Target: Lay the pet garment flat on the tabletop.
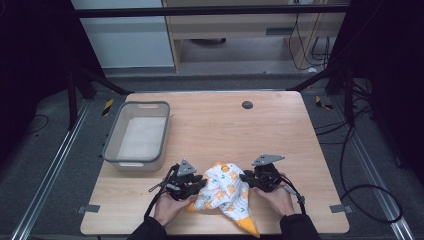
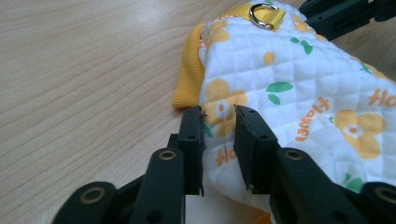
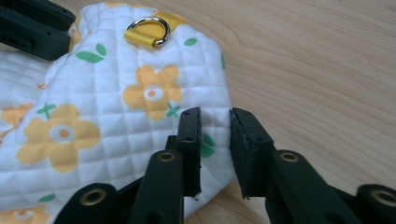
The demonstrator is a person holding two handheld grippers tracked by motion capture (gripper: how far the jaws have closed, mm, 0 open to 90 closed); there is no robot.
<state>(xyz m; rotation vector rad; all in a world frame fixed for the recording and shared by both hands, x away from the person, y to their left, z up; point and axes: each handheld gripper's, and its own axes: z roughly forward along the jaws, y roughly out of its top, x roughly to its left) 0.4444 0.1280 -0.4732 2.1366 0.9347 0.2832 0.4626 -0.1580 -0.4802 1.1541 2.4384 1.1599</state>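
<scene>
While each hand works from its own side, the left gripper (image 2: 218,116) and right gripper (image 3: 215,116) each stand narrowly parted with a fold of the quilted cloth's (image 1: 222,192) edge between their jaws, probably to lift it evenly toward the bin (image 1: 111,150) beyond the left gripper.

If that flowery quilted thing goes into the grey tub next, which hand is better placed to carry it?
Probably the left. The left gripper sits on the side nearer the grey tub, its jaws already around the quilted garment's edge. The right gripper grips the far edge, farther from it.
</scene>
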